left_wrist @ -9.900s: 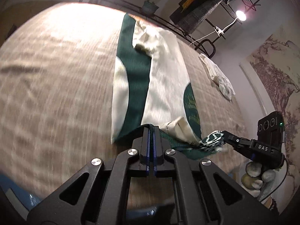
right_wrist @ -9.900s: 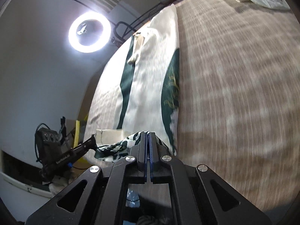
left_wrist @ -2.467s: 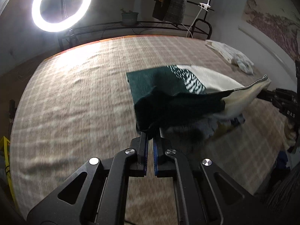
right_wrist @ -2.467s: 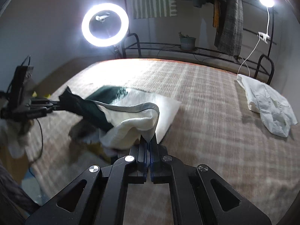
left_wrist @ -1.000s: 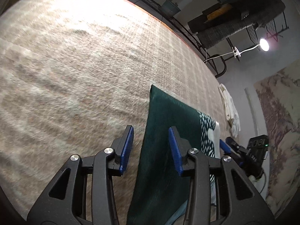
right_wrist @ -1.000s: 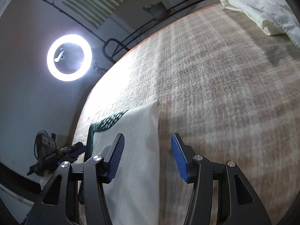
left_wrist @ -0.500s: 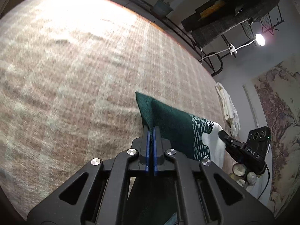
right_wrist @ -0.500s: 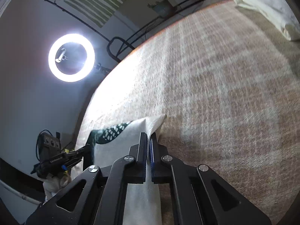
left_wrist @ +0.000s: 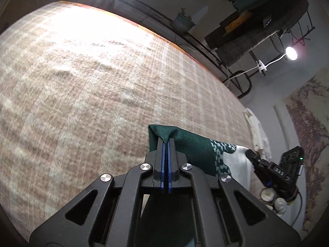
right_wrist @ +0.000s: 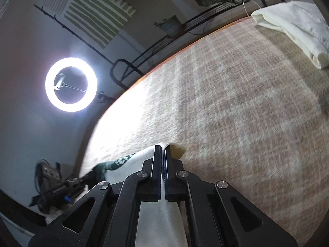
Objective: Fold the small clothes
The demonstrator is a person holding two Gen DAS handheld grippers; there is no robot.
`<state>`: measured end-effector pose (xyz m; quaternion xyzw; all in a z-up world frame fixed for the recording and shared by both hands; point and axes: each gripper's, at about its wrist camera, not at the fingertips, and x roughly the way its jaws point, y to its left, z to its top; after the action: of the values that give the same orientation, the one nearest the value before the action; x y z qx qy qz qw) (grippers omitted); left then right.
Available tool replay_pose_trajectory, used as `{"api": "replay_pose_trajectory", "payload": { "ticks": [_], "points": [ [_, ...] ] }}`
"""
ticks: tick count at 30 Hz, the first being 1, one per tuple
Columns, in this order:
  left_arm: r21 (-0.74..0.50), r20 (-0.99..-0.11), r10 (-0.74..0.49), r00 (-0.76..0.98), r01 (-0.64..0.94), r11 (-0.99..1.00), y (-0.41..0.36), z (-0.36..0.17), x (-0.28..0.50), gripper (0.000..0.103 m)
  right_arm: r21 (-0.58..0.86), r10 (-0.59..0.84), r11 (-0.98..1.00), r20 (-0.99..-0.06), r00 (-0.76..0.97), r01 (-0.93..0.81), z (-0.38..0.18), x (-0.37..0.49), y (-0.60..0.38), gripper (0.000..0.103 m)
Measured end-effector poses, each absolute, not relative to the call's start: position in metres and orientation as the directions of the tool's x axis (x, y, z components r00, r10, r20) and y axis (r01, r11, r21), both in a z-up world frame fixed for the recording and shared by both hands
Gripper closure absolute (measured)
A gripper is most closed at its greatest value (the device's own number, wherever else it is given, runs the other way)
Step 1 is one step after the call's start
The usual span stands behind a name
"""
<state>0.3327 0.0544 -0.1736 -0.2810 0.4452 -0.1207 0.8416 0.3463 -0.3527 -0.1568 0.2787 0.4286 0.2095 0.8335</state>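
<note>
Fabric fills the near part of both wrist views: a green and cream garment (left_wrist: pixel 197 150) lies on the plaid bedspread (left_wrist: pixel 82 86), stretched between the two tools. Jaws of the left gripper (left_wrist: pixel 166 144) are pressed together on a dark green corner of the garment, which peaks up in a small fold around the blue pads (left_wrist: pixel 163 164). To the right in that view the green gives way to a patch of pale dashes and then to cream cloth, where the right gripper (left_wrist: pixel 251 154) reaches the edge. In the right wrist view, the right gripper (right_wrist: pixel 163 150) has its jaws clamped on the cream edge (right_wrist: pixel 176 150), a small flap standing up just past the tips, and the cloth runs back under the tool. The left gripper (right_wrist: pixel 82 180) shows low at the left there, at the green end. A white garment (right_wrist: pixel 298 26) lies crumpled at the far right of the bedspread, well apart from the held piece. A ring light (right_wrist: pixel 71 84) glows beyond the far left edge.
</note>
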Motion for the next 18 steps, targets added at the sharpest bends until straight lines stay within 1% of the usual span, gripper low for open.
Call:
{"api": "replay_pose_trajectory", "payload": {
  "ticks": [4,6,7,9,11,14,16,18],
  "points": [
    [-0.517,-0.74,-0.382,0.554,-0.104,0.85,0.052,-0.18,0.335,0.103,0.502,0.455,0.862,-0.7,0.55,-0.074,-0.157,0.35,-0.355,0.103],
    [-0.497,-0.747,-0.353,0.563,-0.122,0.859,0.055,-0.175,0.331,0.103,0.475,0.424,0.879,-0.728,0.539,-0.049,-0.156,0.35,-0.361,0.102],
    [-0.458,-0.763,-0.3,0.572,-0.151,0.876,0.058,-0.169,0.328,0.103,0.468,0.415,0.882,-0.727,0.546,-0.047,-0.151,0.349,-0.364,0.102],
    [-0.439,-0.749,-0.279,0.601,-0.135,0.888,0.057,-0.153,0.321,0.103,0.471,0.425,0.879,-0.695,0.58,-0.079,-0.135,0.344,-0.366,0.098],
    [-0.441,-0.723,-0.296,0.624,-0.087,0.893,0.048,-0.137,0.316,0.103,0.471,0.465,0.868,-0.665,0.585,-0.154,-0.118,0.339,-0.354,0.098],
    [-0.422,-0.697,-0.326,0.639,0.002,0.906,0.019,-0.119,0.31,0.103,0.434,0.528,0.848,-0.644,0.554,-0.304,-0.102,0.33,-0.314,0.098],
    [-0.419,-0.7,-0.357,0.618,0.05,0.907,-0.005,-0.12,0.312,0.103,0.4,0.554,0.832,-0.641,0.531,-0.385,-0.099,0.323,-0.285,0.098],
    [-0.427,-0.714,-0.376,0.59,0.058,0.902,-0.021,-0.128,0.319,0.102,0.362,0.559,0.823,-0.652,0.513,-0.437,-0.104,0.319,-0.26,0.098]
  ]
}}
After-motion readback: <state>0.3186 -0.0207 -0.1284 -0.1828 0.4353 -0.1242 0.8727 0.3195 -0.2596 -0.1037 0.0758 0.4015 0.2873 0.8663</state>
